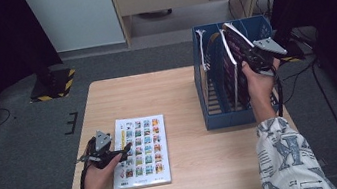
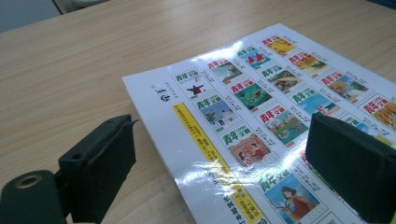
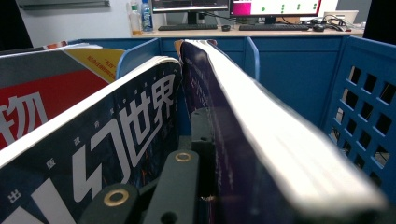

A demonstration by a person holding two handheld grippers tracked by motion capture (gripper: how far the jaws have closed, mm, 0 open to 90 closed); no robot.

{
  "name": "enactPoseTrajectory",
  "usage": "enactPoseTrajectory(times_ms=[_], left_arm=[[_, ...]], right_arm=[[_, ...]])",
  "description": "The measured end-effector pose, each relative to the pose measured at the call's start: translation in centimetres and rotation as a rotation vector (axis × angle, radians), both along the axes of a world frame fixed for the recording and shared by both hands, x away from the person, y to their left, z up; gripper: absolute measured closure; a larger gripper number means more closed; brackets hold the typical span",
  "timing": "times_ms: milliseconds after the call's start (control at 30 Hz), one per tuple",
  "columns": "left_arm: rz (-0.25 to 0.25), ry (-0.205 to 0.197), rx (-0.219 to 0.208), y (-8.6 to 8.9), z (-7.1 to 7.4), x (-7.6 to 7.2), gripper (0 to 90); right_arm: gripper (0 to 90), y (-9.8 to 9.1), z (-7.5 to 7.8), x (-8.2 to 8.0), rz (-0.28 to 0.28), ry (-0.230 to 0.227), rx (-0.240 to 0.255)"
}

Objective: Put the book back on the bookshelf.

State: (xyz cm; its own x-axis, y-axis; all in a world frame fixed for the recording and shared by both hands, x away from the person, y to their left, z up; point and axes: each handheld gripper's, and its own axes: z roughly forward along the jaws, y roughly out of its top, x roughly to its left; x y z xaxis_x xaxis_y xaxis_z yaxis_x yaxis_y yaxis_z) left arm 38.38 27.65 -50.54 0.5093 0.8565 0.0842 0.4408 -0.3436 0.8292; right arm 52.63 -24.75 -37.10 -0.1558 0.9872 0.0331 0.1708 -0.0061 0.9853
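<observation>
Held magazine's (image 3: 280, 154) near edge blurred

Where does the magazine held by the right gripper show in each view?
High view: magazine at upper right, tilted over the blue rack.
Left gripper view: not in it.
Right gripper view: magazine runs up the centre-right, page edges up.
Shared landmark: the blue rack.

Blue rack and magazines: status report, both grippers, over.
Right gripper shut on dark magazine, tilted inside blue rack. Left gripper open, astride edge of flat magazine on table. Neighbouring magazine close alongside.
</observation>
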Motion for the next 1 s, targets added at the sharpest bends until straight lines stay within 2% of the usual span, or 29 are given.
enactPoseTrajectory(times_ms=[567,1000], left_arm=[[-0.002,-0.002,0.004,0.0,0.0,0.1,8.2],[-0.002,-0.004,0.007,0.0,0.1,0.0,8.2]], right_arm=[[84.0,0.4,-1.0,0.1,-0.001,-0.005,-0.018],[83.4,1.0,-1.4,-0.7,0.015,-0.004,-0.029]])
